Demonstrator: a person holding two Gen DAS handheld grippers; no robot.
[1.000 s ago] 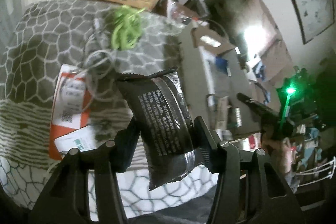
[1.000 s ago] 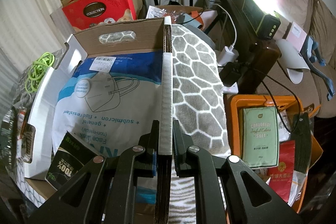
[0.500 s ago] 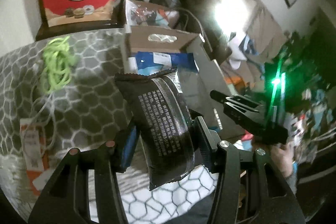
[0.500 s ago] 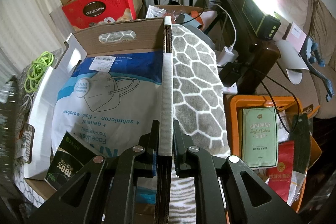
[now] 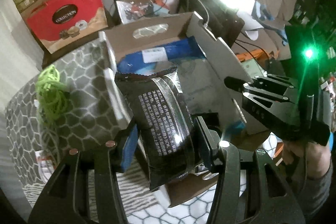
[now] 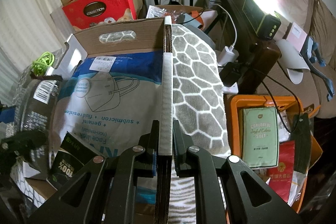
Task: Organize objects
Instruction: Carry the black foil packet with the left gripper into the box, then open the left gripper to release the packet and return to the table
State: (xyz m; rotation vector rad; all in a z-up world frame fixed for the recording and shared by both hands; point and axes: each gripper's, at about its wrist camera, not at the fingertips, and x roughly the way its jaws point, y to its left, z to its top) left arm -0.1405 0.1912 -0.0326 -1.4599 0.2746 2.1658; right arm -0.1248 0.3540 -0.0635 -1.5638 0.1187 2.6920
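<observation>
Left wrist view shows the left gripper (image 5: 166,140) clamped on a black packet (image 5: 166,119) over the open box (image 5: 220,60), whose flap (image 6: 166,98) the right gripper (image 6: 166,140) pinches aside, so lowering and release seem next.

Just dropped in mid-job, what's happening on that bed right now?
A person is packing a brown cardboard box on the grey patterned blanket. The left hand-held gripper grips a black foil pouch with white print over the open box, which already holds a blue-and-white face mask pack. The right hand-held gripper is clamped on the box's side flap, holding it upright.
</observation>
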